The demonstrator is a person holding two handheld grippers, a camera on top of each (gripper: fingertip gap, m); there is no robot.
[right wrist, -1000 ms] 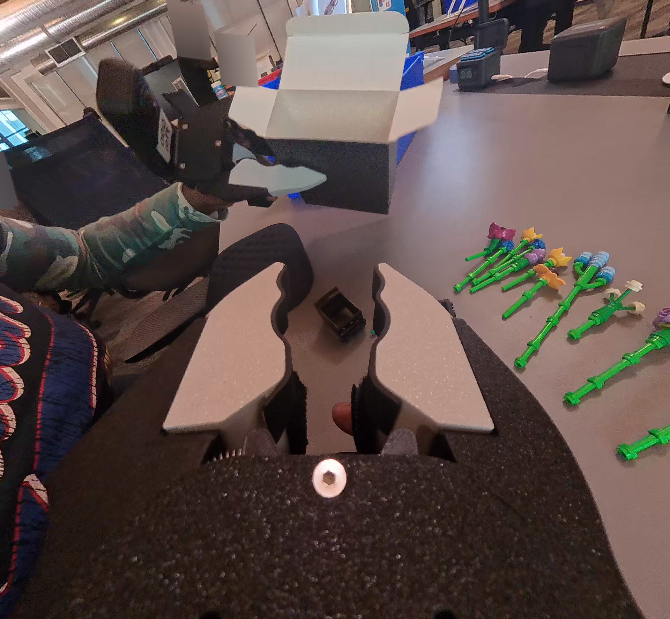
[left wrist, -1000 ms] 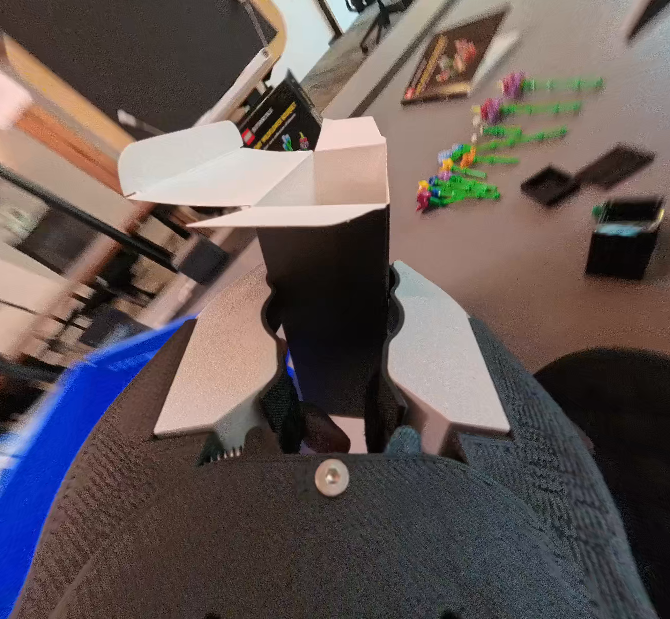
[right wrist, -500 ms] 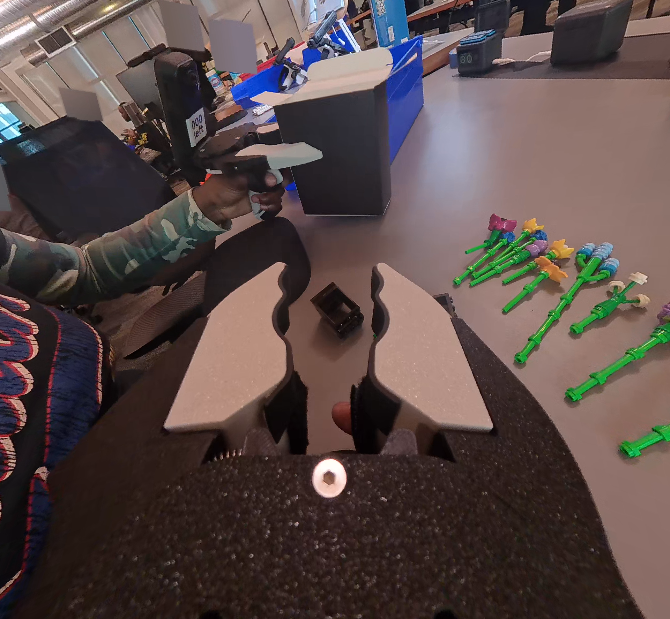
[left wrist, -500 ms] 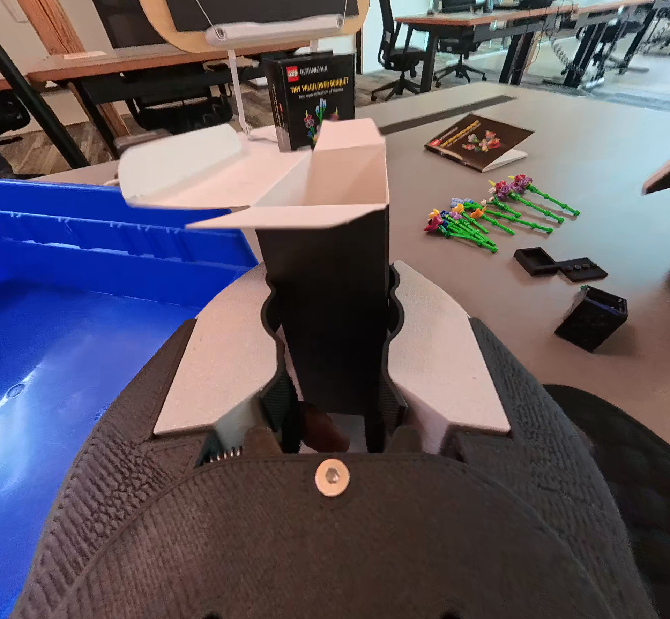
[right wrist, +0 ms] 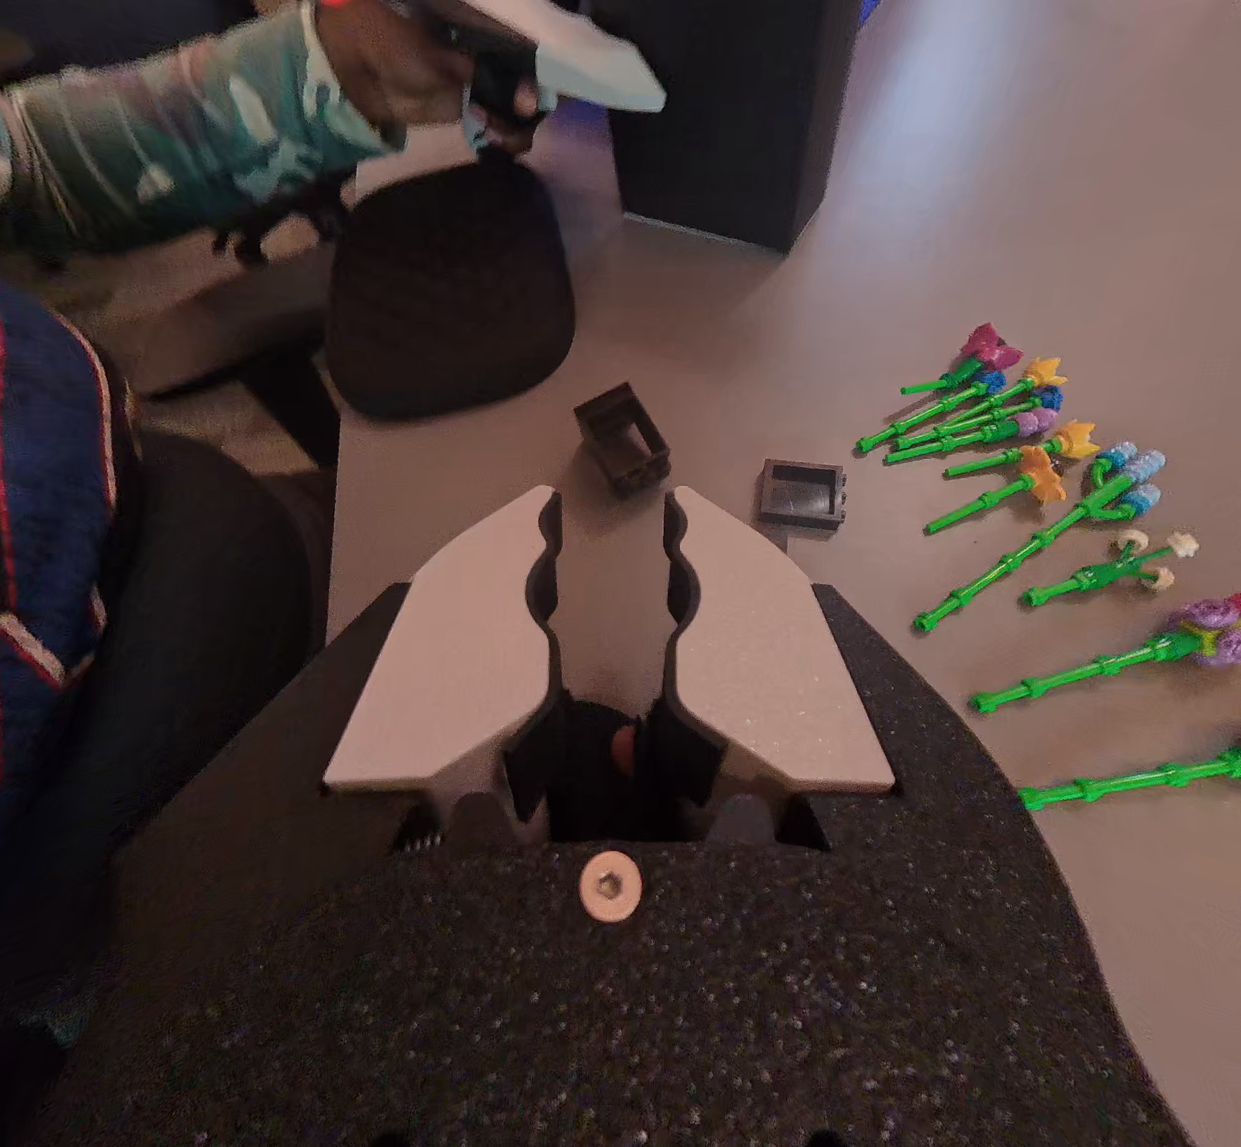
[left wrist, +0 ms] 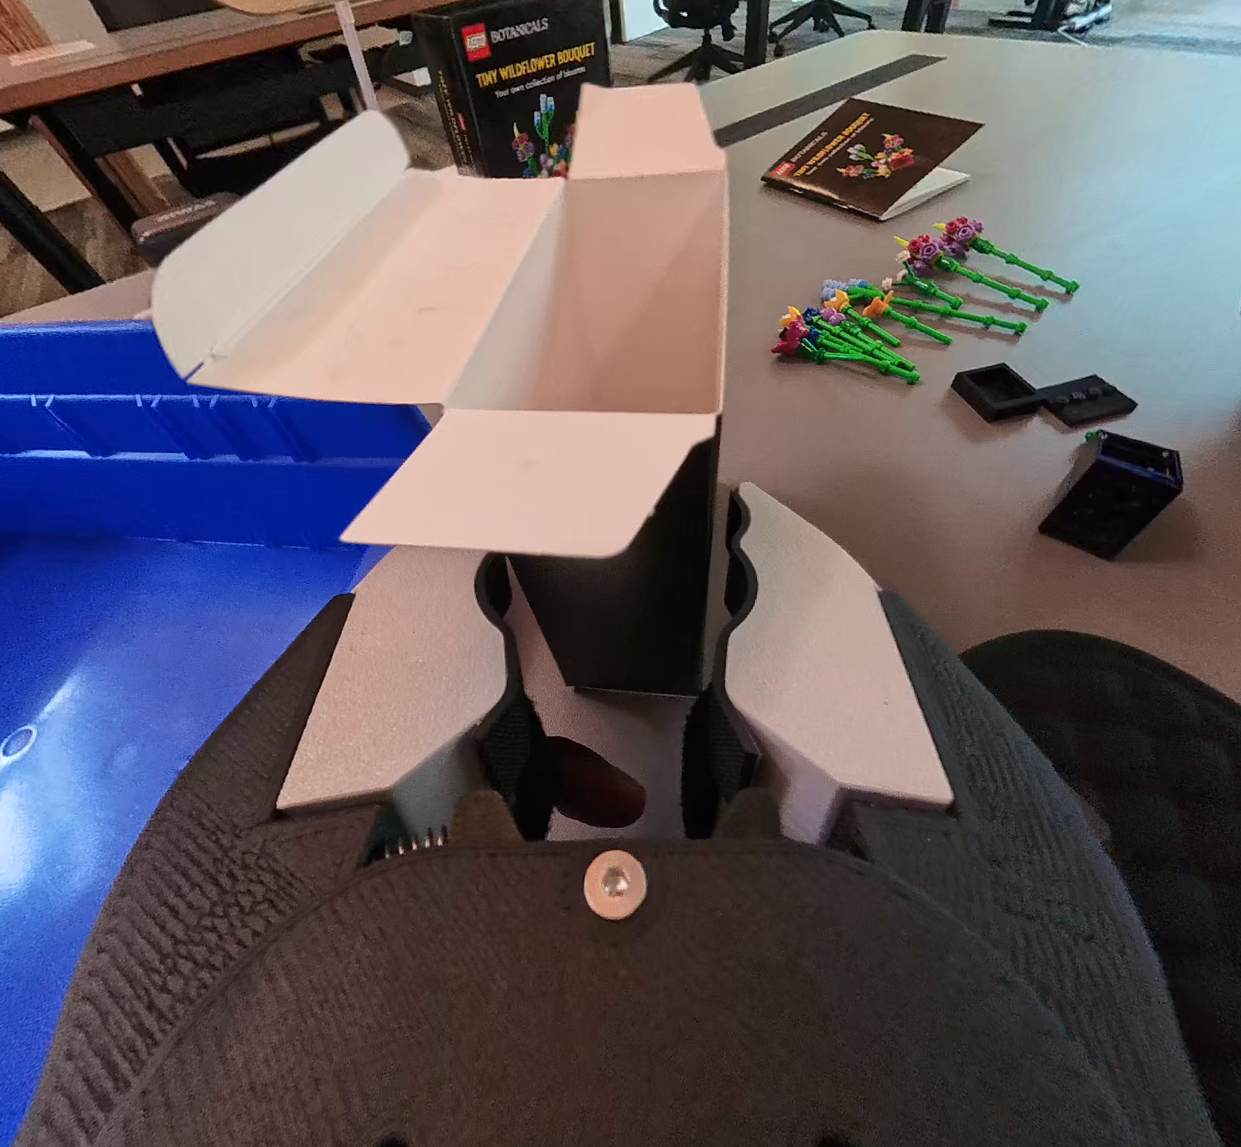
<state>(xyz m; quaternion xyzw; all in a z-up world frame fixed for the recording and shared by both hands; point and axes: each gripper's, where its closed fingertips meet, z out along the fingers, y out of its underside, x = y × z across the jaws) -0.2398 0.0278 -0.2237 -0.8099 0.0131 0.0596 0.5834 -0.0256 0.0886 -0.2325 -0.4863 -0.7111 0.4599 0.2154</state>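
A tall black carton (left wrist: 624, 611) with white open flaps stands upright on the grey table (left wrist: 873, 544). My left gripper (left wrist: 611, 531) is open around its lower part. Its right finger sits against the carton and a gap shows on the left. In the right wrist view the carton (right wrist: 725, 74) and the left gripper (right wrist: 564, 54) appear blurred at the top. My right gripper (right wrist: 611, 494) is open and empty, low over the table. Its tips are just short of a small black hollow brick piece (right wrist: 621, 443). Toy flowers with green stems (right wrist: 1007, 437) lie to its right.
A blue bin (left wrist: 168, 477) stands left of the carton. A printed black box (left wrist: 524, 81), a booklet (left wrist: 873, 155), the flowers (left wrist: 906, 309), flat black pieces (left wrist: 994, 390) and a black cube (left wrist: 1115, 490) are on the table. A second black piece (right wrist: 802, 494), a chair seat (right wrist: 450, 289) and a person's sleeve (right wrist: 168, 134) are close by. Left tips to right tips: about 25 cm. The small black hollow brick piece (right wrist: 621, 443) is about 6 cm from my right fingertips.
The left gripper swung the carton upright, set it on the table, then loosened and drew back a little. The right gripper tipped down toward the small black piece and its jaws narrowed.
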